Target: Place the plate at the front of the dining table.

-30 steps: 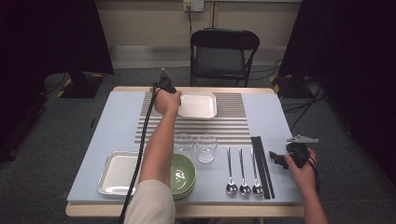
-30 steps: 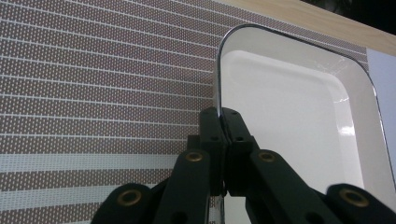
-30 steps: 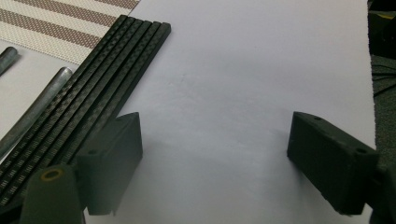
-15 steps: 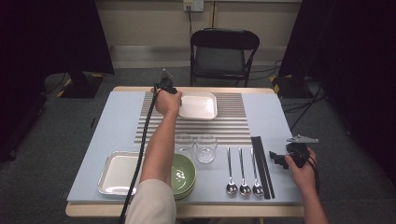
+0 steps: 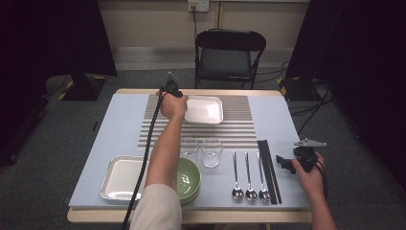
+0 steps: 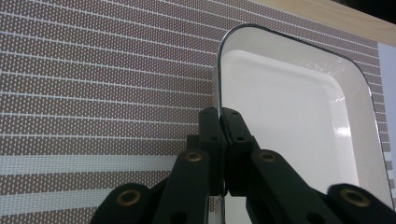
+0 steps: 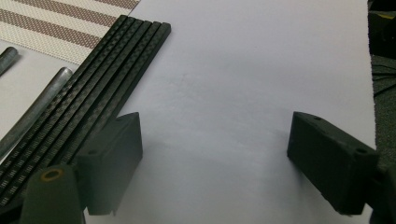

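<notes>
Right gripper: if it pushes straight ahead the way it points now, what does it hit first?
Probably nothing: the right gripper, jaws open, faces bare blue mat. The black chopsticks lie just off one jaw; depth is unclear.

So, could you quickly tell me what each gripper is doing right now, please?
Left gripper: shut on the white tray, pinching its rim.
Right gripper: open, holding nothing, beside the black chopsticks.
</notes>
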`<state>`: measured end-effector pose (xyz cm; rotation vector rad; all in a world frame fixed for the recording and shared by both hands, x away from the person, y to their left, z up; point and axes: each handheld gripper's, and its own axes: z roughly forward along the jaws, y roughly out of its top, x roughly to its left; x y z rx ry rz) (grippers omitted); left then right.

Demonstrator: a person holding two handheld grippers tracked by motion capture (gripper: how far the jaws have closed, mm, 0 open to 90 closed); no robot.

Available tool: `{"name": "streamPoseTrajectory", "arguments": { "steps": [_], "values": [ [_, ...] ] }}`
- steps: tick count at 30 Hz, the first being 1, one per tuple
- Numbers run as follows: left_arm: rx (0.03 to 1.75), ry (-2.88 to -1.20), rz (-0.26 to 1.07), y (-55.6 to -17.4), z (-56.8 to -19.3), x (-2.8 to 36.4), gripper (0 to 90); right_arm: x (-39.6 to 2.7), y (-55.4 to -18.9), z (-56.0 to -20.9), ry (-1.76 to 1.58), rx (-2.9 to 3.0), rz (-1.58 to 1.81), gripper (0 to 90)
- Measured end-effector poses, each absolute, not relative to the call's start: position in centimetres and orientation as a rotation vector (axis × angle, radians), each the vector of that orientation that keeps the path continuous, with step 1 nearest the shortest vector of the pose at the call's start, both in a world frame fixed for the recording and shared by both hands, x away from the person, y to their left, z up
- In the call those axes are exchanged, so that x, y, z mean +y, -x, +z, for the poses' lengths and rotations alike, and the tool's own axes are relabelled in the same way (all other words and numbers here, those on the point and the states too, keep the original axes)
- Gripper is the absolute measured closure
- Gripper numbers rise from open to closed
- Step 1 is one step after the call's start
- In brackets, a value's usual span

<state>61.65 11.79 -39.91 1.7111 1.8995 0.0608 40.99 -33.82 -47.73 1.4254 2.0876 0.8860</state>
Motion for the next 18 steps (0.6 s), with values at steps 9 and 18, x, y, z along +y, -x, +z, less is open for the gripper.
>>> {"name": "streamPoseTrajectory", "arguments": {
  "steps": [9,18],
  "values": [
    [1.900,-1.722,0.064,-61.64,-39.98,11.95,88.2,-33.81,-40.99,-47.73,-1.425,2.087,0.885,17.0],
    [1.911,-1.701,0.058,-61.70,-40.23,11.81,87.6,-33.81,-40.99,-47.73,-1.426,2.087,0.886,17.0]
  ]
}}
